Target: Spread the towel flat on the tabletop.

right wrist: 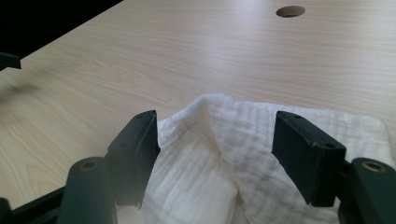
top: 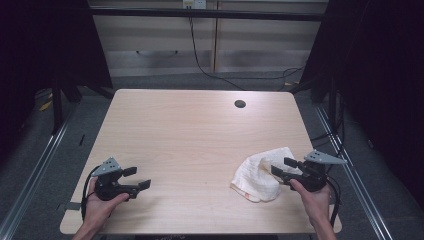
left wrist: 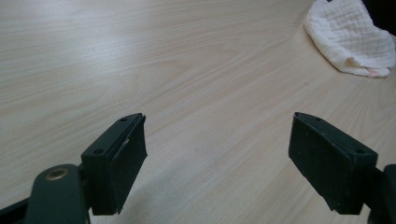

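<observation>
high view showed a pale wooden table filling the middle of the frame, with a small round hole in its upper right part. at the lower left, the person's left hand held the left gripper, its jaws spread apart with nothing between them, pointing toward the right of the frame over bare wood. at the lower right, the right hand held the right gripper, jaws parted and pointing left into a crumpled white cloth that lay on the table near its right edge.

left gripper view had the two black jaws rising from the bottom corners, wide apart and empty, above the wood grain; the white cloth sat in the upper right of the frame, well apart from them.

right gripper view had the jaws released, one on each side of a raised fold of the white cloth. the cloth bunched up between them in the lower middle of the frame; whether the pads touched the fabric could not be told. the round hole showed at the top right.
</observation>
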The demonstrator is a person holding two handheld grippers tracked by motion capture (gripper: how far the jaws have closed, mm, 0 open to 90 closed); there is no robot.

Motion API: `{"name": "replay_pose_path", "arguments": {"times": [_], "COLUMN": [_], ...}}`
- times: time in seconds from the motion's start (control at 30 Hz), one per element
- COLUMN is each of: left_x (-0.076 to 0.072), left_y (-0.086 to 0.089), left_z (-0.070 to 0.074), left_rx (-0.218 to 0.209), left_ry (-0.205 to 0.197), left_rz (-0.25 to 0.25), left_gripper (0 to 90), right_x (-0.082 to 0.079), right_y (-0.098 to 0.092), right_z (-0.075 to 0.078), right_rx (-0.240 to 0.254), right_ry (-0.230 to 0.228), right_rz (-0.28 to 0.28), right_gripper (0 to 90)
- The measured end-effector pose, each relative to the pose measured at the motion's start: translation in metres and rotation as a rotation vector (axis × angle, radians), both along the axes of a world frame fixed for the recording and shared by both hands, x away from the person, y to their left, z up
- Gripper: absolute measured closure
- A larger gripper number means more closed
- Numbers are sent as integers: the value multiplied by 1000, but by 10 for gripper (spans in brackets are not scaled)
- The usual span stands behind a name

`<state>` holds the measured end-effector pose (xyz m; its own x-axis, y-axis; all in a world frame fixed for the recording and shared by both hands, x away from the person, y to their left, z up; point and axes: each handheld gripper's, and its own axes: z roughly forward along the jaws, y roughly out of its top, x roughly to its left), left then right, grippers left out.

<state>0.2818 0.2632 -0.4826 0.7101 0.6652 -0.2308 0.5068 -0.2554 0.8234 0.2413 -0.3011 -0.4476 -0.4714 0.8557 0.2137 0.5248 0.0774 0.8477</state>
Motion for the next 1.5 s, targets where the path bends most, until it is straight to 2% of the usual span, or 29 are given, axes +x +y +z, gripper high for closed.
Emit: {"name": "replay_pose_path", "arguments": {"times": [0.1, 0.2, 0.23, 0.43, 0.47, 0.63, 0.67, 0.73, 0.77, 0.87, 0.9, 0.97, 1.07, 1.1, 1.17, 1.2, 1.23, 1.27, 1.3, 1.37, 1.4, 1.47, 1.5], "left_x": [0, 2, 3, 1, 1, 1, 1, 1, 1, 2, 2, 2, 2, 2, 3, 3, 3, 3, 4, 4, 4, 4, 4], "left_y": [0, -1, -2, -2, -2, -4, -4, -5, -6, -6, -6, -6, -6, -6, -6, -6, -6, -6, -6, -6, -6, -6, -6], "left_z": [0, 0, 0, -1, -1, -1, -1, -1, -1, 0, 0, -1, 0, 0, 0, -1, -1, -1, -1, -1, -1, -1, -1], "left_rx": [0, -9, 5, 16, 22, 22, 27, 28, 32, 31, 30, 27, 29, 29, 29, 30, 30, 28, 28, 32, 34, 22, 11], "left_ry": [-4, 4, 6, -3, -1, 3, -2, -7, -10, -9, -9, -2, -8, -9, -10, -8, -8, -5, -2, -1, -1, -1, 0], "left_rz": [-1, -1, -2, 7, 5, 2, -4, -9, -14, -20, -20, -20, -19, -20, -22, -22, -22, -20, -18, -21, -20, -25, -44], "left_gripper": [189, 189, 189, 192, 192, 193, 193, 192, 193, 192, 192, 194, 199, 199, 199, 199, 199, 199, 204, 204, 203, 203, 201], "right_x": [0, 1, 3, 9, 12, 19, 26, 29, 37, 44, 48, 56, 60, 63, 66, 67, 68, 68, 69, 69, 69, 68, 68], "right_y": [0, 1, 1, 4, 6, 10, 15, 17, 20, 21, 21, 23, 22, 20, 19, 18, 18, 18, 21, 25, 26, 27, 29], "right_z": [1, 2, 1, 2, 6, 15, 17, 17, 17, 15, 13, 3, -5, -14, -23, -26, -31, -31, -36, -39, -39, -39, -40], "right_rx": [-1, 0, 3, -26, -37, -61, -75, -89, -110, -116, -119, -158, -172, -160, -179, -176, -170, -170, -199, -215, -215, -223, -229], "right_ry": [-12, -5, 5, 44, 56, 71, 89, 103, 121, 134, 153, 183, 194, 204, 233, 235, 244, 244, 268, 278, 275, 281, 286], "right_rz": [-6, 4, 6, 31, 58, 78, 103, 109, 121, 124, 127, 126, 123, 119, 122, 126, 159, 159, 164, 174, 176, 187, 198], "right_gripper": [310, 292, 285, 247, 243, 233, 233, 233, 233, 235, 238, 240, 253, 288, 325, 404, 432, 432, 508, 575, 642, 673, 700]}}
